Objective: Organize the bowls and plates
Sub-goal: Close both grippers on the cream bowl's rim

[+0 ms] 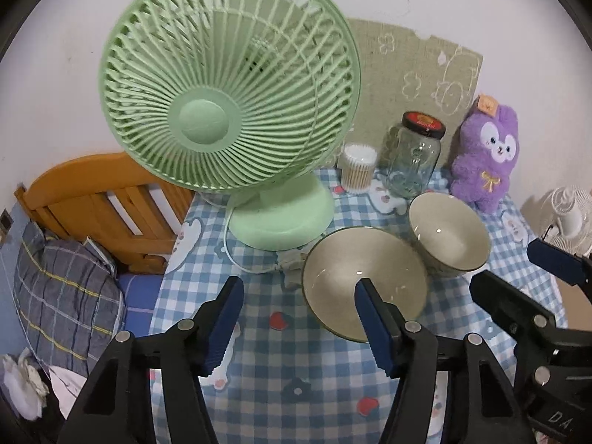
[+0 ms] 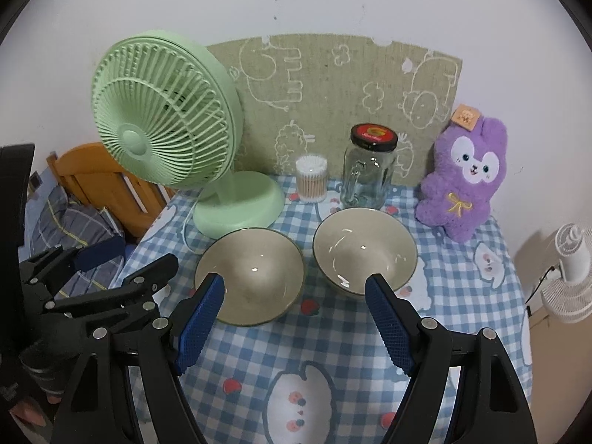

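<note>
I see two cream bowls, the left bowl (image 2: 249, 281) and the right bowl (image 2: 364, 249), side by side in front of the green fan (image 2: 166, 118). My left gripper (image 1: 299, 296) and right gripper (image 2: 296, 292) both hang above them, jaws spread, grasping nothing.

Mint-green fan (image 2: 162, 111), blue-and-white checked tablecloth (image 2: 333, 351), cream bowls (image 2: 249, 277), purple plush rabbit (image 2: 462, 181), red-and-black jar lid (image 2: 373, 135)

My left gripper (image 1: 299, 296) and right gripper (image 2: 296, 292) are black plastic frames with silver rivets and ribbed blue jaw pads.
</note>
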Demonstrator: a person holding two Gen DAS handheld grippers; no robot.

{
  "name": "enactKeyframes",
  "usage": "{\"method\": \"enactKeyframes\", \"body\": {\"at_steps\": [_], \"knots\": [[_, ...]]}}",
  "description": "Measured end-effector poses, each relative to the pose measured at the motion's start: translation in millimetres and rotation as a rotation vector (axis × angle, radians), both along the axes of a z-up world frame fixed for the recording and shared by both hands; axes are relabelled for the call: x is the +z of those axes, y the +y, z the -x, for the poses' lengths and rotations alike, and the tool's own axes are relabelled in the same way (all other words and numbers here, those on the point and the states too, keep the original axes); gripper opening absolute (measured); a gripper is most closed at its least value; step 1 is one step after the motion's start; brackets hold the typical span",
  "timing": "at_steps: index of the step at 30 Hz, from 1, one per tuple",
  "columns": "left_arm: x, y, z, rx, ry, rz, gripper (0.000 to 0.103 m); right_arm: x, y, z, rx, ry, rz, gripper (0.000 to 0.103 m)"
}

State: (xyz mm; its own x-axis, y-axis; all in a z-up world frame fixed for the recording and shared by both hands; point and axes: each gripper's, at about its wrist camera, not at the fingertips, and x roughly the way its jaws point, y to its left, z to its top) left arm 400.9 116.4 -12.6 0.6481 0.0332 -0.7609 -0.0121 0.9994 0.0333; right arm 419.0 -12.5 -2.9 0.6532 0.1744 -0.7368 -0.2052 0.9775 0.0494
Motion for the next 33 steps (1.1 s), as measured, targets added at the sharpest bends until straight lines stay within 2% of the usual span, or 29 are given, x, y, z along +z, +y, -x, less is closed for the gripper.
{"method": "enactKeyframes", "body": {"at_steps": [4,6,8,15,17,22,25,27,33], "knots": [[-15,4,-15,0.0,0.035,0.03,0.063,-11,6,-14,-0.01,0.027,0.018,0.076],[-20,3,-20,-0.02,0.046,0.029,0.062,-17,12,-20,-0.01,0.05,0.045,0.063],[-25,1,-24,-0.024,0.041,0.016,0.061,-23,14,-24,-0.017,0.064,0.045,0.058],[-45,-1,-36,-0.046,0.071,0.016,0.061,-43,8,-37,-0.038,0.119,0.019,0.057],[-51,-2,-39,-0.053,0.077,0.018,0.061,-50,9,-41,-0.043,0.151,0.002,0.053],[-62,-3,-46,-0.067,0.094,0.053,0.053,-63,12,-50,-0.049,0.203,-0.015,0.043],[-68,-6,-49,-0.069,0.102,0.029,0.05,-73,14,-55,-0.049,0.23,-0.013,0.038],[-72,-7,-53,-0.076,0.115,0.029,0.044,-79,15,-60,-0.048,0.246,-0.013,0.029],[-77,-5,-61,-0.066,0.122,0.047,0.032,-89,17,-70,-0.053,0.245,0.009,0.024]]}}
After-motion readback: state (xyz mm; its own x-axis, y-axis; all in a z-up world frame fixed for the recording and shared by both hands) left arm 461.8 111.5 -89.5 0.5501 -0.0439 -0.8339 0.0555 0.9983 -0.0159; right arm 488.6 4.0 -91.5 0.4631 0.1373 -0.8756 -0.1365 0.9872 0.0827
